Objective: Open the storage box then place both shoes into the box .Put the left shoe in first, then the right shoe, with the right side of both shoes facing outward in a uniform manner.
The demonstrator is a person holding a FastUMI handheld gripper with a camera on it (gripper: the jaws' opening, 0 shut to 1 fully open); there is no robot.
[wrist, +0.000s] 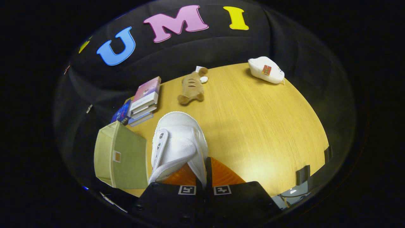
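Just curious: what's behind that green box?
Behind the box stands a stack of books on the table. Its inside is hidden. The tool grips a white shoe beside it.

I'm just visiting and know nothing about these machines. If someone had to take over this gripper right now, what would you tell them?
Gripper: fingers closed on the side wall of a white shoe, held above the wooden table.
The green storage box stands just beside the shoe, with a stack of books beyond it.
Done: one shoe is gripped and lifted. I cannot tell whether the box is open or which shoe this is.
Left: set this shoe in the box, right side outward, then deal with the other shoe.
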